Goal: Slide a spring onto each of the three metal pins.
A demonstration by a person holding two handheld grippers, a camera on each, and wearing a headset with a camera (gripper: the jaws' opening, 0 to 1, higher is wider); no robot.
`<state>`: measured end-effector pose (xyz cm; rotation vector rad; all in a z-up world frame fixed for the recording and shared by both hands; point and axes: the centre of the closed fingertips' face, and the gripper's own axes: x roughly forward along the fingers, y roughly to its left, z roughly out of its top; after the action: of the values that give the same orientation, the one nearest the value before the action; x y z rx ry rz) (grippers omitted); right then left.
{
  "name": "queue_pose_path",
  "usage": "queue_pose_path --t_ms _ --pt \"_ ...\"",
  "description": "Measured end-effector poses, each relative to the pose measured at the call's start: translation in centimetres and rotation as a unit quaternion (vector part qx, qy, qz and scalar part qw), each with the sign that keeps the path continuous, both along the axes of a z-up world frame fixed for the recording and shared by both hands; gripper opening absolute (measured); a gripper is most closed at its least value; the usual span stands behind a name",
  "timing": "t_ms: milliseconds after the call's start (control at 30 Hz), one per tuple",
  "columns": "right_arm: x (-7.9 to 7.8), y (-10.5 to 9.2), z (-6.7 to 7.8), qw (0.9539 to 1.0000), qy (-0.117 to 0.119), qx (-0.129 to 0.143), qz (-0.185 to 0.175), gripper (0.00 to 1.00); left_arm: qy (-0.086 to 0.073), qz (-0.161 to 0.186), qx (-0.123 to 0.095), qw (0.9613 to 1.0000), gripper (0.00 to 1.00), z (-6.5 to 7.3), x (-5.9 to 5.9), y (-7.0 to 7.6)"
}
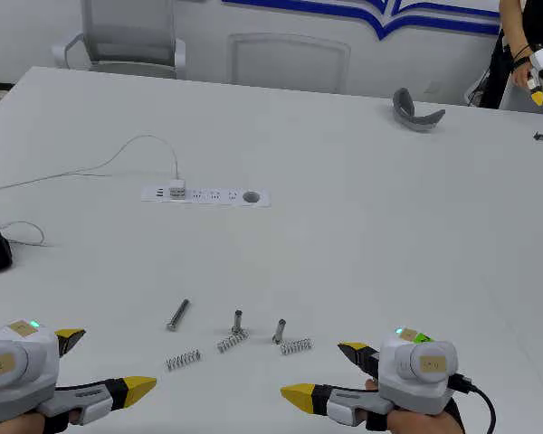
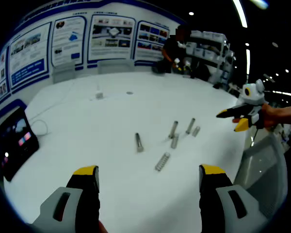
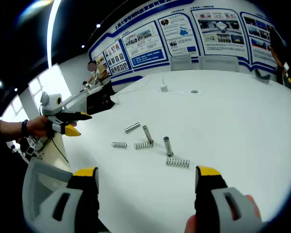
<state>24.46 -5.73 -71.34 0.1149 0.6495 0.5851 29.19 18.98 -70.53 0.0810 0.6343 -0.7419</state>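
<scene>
You are holding both tools low over the broad white table [image 1: 362,235]. Your left grey, yellow-tipped gripper [image 1: 106,362] and right gripper [image 1: 324,371] are gaping wide and empty, flanking the work, likely for easy reach. Ahead between them, three short steel pins [image 1: 237,320] are sitting; three coiled wire springs [image 1: 233,341] are lying nearer your jaws.
</scene>
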Motion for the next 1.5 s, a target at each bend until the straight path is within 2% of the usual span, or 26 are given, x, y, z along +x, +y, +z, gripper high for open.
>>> queue_pose_path --t_ms 500,633,800,1133,1500 --pt "0.0 0.0 0.0 1.0000 -0.001 0.005 0.002 0.81 0.001 0.000 0.001 1.0000 0.86 -0.2 0.3 0.2" --pt "0.1 0.0 0.3 0.9999 -0.003 0.015 -0.002 0.83 0.001 -0.002 0.002 1.0000 0.86 -0.2 0.2 0.1" --pt "-0.1 0.0 0.1 0.9999 0.000 0.013 -0.001 0.84 0.002 -0.004 0.002 1.0000 0.85 -0.2 0.4 -0.1" --pt "-1.0 0.0 -0.3 0.9999 0.006 0.011 -0.003 0.86 0.005 -0.011 0.000 0.9999 0.82 -0.7 1.9 -1.3" --pt "-1.4 -0.9 -0.3 0.9998 0.008 0.012 -0.016 0.86 0.009 -0.033 0.003 0.9994 0.80 -1.3 3.8 -3.6"
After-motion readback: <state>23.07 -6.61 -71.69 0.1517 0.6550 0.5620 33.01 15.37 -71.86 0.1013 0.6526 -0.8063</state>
